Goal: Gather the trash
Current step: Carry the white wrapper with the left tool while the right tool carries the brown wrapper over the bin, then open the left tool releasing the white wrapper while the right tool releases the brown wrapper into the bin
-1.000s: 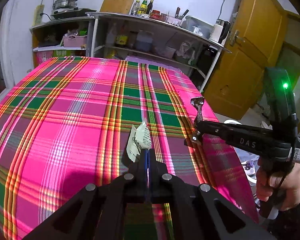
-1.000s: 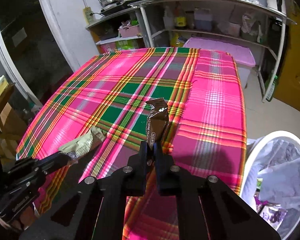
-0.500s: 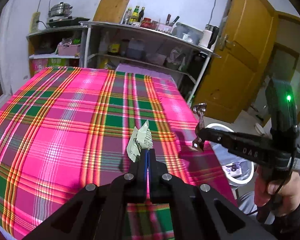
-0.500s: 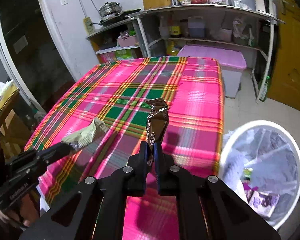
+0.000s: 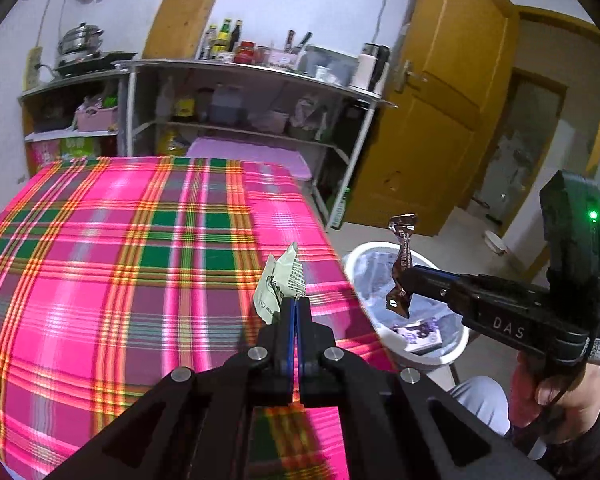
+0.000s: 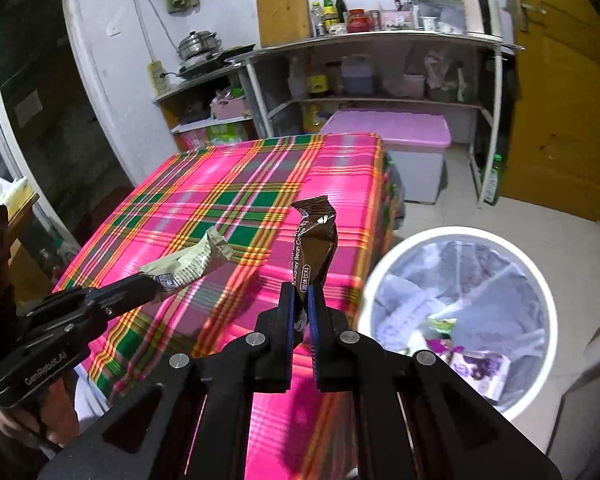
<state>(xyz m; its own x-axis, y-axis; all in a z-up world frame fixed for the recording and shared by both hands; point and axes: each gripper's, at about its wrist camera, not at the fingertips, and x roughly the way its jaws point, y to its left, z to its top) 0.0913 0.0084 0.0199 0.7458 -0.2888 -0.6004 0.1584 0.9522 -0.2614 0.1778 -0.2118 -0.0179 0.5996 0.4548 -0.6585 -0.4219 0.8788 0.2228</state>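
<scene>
Right wrist view shows the right gripper [image 6: 300, 300] clenched on the lower end of a brown coffee wrapper [image 6: 314, 240], which stands up from the jaws, a little crumpled at the top. It hangs over the near right edge of the table [image 6: 220, 208] with its pink plaid cloth, and the white bin [image 6: 536, 272], lined with a bag and already holding a few scraps, sits on the floor just to the right. At the left of this view the left gripper [image 6: 156, 284] is clamped on a pale green wrapper [image 6: 192, 258], held over the cloth nearer the table's middle. Left wrist view confirms it: the left jaws are pressed flat together on the bottom edge of the pale wrapper [image 5: 280, 284], and the brown one [image 5: 402, 268] is already over the bin's mouth [image 5: 364, 250].

Both wrappers look like thin foil or film: nearly weightless, limp, crinkly and probably slick. A pinch on a flat edge or sealed end, as now, seems the sensible hold. Being so light, they may cling to the pads or flutter sideways when let go, so release should probably happen low and well inside the rim.
</scene>
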